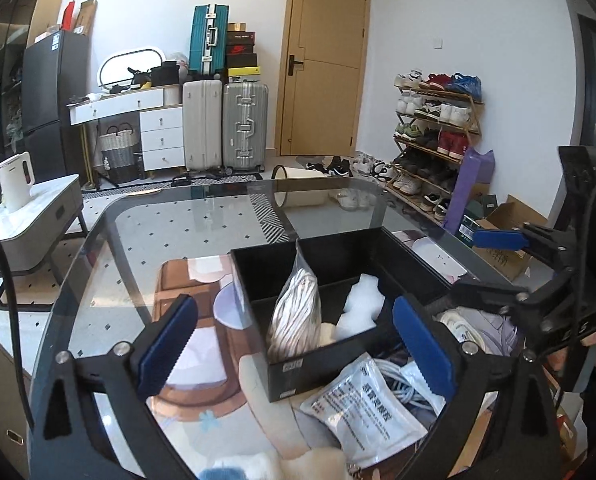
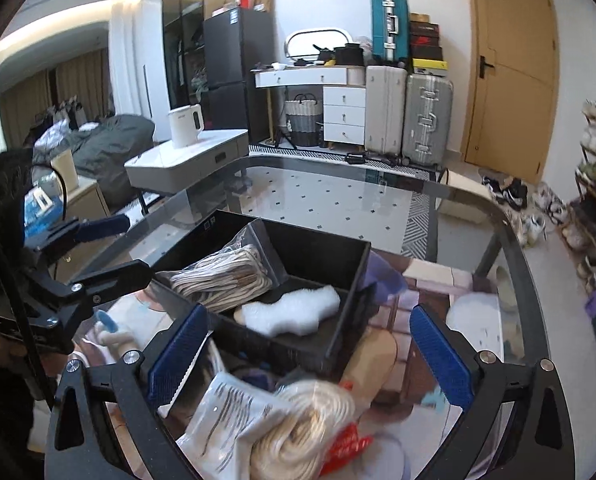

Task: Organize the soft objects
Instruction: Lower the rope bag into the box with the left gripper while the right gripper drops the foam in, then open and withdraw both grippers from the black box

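A black divided box [image 1: 293, 376] stands on the glass table. A clear bag of pale rope [image 1: 295, 312] leans against its divider, and a white foam piece [image 1: 362, 308] lies beside it. My left gripper [image 1: 293, 306] hangs open in front of the box with nothing between its fingers. My right gripper [image 2: 309, 314] is open too, over the box's near corner [image 2: 338, 344]. From the right wrist, the rope bag [image 2: 221, 276] and foam [image 2: 293, 312] show inside the box. A printed white pouch [image 2: 233, 412] and a cream rope coil [image 2: 310, 420] lie below it.
Loose items crowd the table's near side: the printed pouch [image 1: 362, 404], white cable [image 1: 402, 384] and a red packet [image 2: 346, 444]. The glass table's far rim [image 1: 257, 186] curves round. Beyond stand a kettle [image 1: 15, 182], suitcases [image 1: 243, 124] and a shoe rack [image 1: 434, 140].
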`<state>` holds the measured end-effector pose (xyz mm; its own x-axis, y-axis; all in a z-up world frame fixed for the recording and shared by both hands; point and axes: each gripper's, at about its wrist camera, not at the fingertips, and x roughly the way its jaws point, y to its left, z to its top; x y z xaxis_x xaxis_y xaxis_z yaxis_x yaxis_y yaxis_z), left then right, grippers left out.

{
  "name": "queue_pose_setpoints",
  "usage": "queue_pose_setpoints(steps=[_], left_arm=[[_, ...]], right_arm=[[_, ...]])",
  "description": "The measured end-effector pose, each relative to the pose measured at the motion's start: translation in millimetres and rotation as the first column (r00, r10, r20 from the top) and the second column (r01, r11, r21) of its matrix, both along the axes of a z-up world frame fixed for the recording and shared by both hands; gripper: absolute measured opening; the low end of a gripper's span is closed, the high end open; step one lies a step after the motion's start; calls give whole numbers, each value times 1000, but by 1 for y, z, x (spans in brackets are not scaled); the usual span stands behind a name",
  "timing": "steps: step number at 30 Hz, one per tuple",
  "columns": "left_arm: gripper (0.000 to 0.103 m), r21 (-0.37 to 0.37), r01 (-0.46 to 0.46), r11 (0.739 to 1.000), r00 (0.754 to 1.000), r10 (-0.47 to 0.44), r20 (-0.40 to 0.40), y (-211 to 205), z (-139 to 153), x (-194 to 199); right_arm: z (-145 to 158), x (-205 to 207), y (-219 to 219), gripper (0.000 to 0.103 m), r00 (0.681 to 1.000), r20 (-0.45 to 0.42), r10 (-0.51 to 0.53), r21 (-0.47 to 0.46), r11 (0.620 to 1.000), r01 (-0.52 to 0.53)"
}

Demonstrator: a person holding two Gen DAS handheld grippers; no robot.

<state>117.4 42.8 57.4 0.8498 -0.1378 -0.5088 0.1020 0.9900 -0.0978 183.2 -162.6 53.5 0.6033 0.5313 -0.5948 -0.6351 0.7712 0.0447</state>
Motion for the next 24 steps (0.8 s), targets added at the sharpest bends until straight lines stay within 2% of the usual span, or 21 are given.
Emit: queue_pose_setpoints(steps=[3,14,24], left_arm=[[99,-7,-13,1000,1000,13,-6,3,-1,-5],[103,-11,-107,994,994,107,-7,11,-11,-32],[103,20,-121,992,993,121,-8,6,-25,-44]], right_arm=[[0,-12,-8,102,1000,16,-26,0,1000,26],[-14,-38,-23,102,999,-14,-50,20,999,50],[-19,-58,-21,102,999,-5,-51,8,999,51]])
